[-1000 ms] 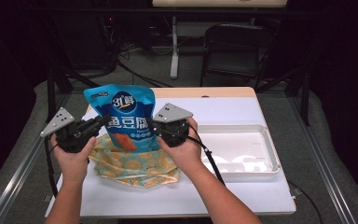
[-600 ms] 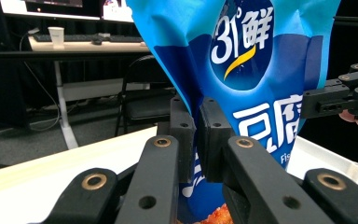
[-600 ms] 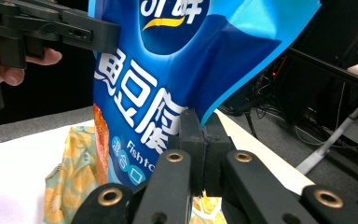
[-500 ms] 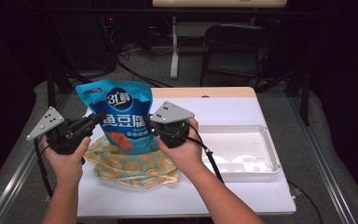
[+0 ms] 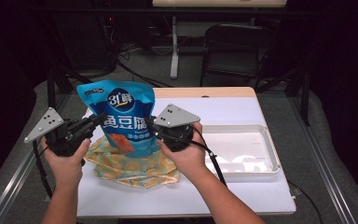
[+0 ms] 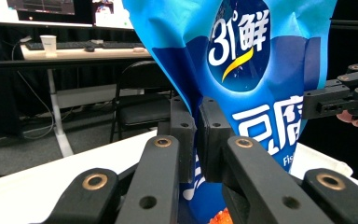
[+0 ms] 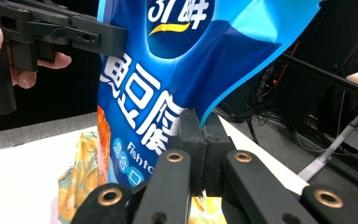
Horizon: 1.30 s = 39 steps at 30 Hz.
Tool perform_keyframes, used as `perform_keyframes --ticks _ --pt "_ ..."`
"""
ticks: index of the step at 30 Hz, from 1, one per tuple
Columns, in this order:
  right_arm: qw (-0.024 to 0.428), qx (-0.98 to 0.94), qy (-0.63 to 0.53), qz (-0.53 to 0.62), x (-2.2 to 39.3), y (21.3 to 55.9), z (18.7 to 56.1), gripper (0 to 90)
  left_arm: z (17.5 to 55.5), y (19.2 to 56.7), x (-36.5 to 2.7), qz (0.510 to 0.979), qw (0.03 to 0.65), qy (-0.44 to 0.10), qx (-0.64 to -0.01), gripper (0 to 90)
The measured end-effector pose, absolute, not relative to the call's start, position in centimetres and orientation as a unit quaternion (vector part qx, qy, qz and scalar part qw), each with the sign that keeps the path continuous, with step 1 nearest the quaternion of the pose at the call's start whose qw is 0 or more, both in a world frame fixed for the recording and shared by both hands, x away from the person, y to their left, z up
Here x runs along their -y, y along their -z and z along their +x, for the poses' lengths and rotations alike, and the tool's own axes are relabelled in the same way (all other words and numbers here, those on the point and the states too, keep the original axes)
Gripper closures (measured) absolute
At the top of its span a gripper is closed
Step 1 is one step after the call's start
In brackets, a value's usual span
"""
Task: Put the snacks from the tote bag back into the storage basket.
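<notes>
Glossy blue fish tofu snack pouch (image 5: 123,116) held upright above the white bench (image 5: 242,196), crinkled foil-plastic, flared top seal. Left gripper (image 5: 95,122) jaws clamped on its left edge, right gripper (image 5: 153,126) jaws pinched tight on its right edge. Directly under it: a flat yellow pouch with orange-slice print (image 5: 130,165) lying on the bench. White rectangular plastic tray (image 5: 270,151), shallow with rounded rim, sits just right of the right hand. Black folding chair (image 5: 235,49) beyond the far edge.

A white-topped table (image 5: 242,191) is seen, on which a white tray (image 5: 265,140) is set at its right side; left of the tray, a yellow patterned cloth (image 5: 135,169) is spread.
</notes>
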State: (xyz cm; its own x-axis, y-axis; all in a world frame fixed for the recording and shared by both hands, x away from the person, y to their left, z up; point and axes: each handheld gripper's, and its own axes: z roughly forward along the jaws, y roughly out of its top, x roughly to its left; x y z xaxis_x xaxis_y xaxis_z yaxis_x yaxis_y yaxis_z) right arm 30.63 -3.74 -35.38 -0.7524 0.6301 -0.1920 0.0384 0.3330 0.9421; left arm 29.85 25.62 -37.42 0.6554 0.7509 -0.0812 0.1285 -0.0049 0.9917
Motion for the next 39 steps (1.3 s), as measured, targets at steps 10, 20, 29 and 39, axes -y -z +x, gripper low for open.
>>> perform_keyframes --ticks 10,20,29,39 --pt "0.275 -0.762 -0.545 0.216 4.4 35.7 30.1 90.0 29.4 37.2 -25.0 0.669 0.62 -0.252 -0.322 86.2" --pt "0.273 -0.748 -0.567 0.211 5.7 35.8 29.1 90.0 28.6 36.7 -24.2 0.675 0.62 -0.256 -0.308 86.4" --pt "0.263 -0.736 -0.585 0.214 7.2 36.5 28.0 90.0 27.6 36.7 -22.8 0.687 0.612 -0.258 -0.295 86.4" --pt "0.266 -0.736 -0.586 0.212 9.2 37.3 26.9 90.0 27.0 37.2 -21.0 0.697 0.609 -0.249 -0.287 86.5"
